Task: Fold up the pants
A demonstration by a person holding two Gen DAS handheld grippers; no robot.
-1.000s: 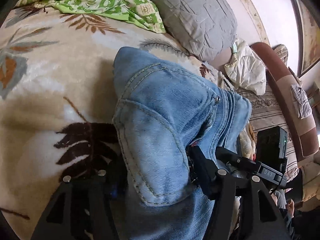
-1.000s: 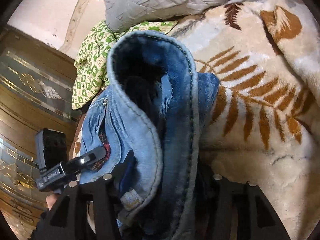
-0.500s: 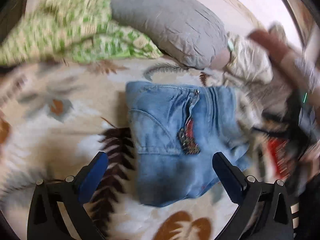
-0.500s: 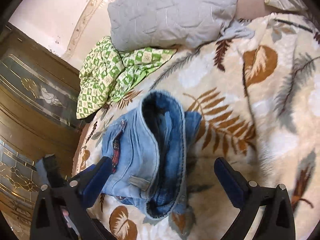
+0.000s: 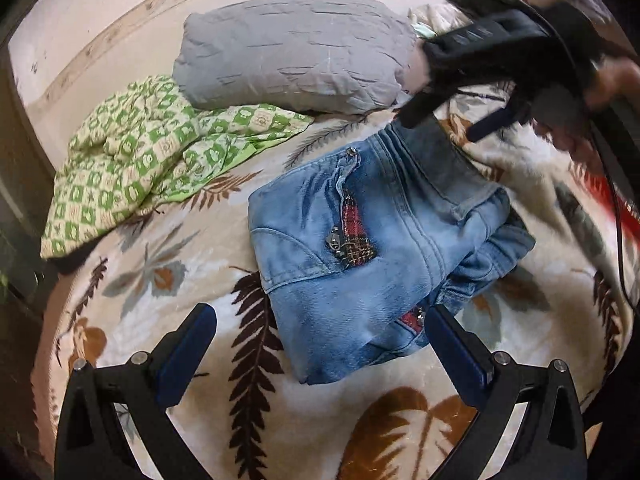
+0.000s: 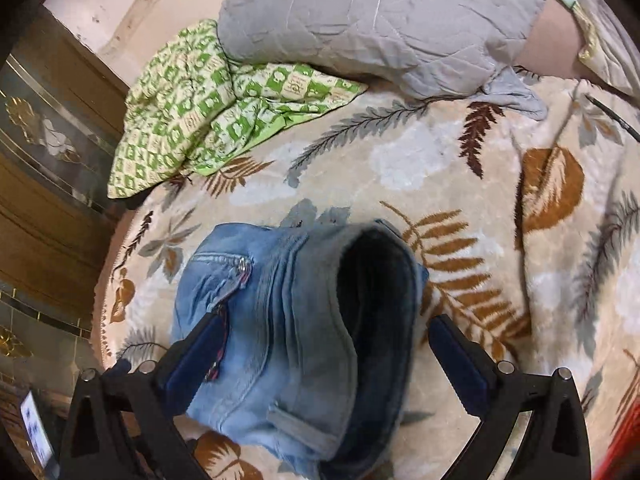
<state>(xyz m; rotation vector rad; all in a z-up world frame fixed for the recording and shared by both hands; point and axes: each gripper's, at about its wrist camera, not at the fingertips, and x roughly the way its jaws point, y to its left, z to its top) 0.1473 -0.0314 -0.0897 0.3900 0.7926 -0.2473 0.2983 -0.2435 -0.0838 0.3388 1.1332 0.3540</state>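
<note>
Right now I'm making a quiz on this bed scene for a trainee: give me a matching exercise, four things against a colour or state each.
Things:
1. jeans
2. pillow
3. checked cloth
4. left gripper

States:
a. grey, at the head of the bed
b. open, holding nothing
c. blue, folded into a bundle on the blanket
d. green and cream, crumpled beside the pillow

Pairs: 1-c, 2-a, 3-d, 4-b
</note>
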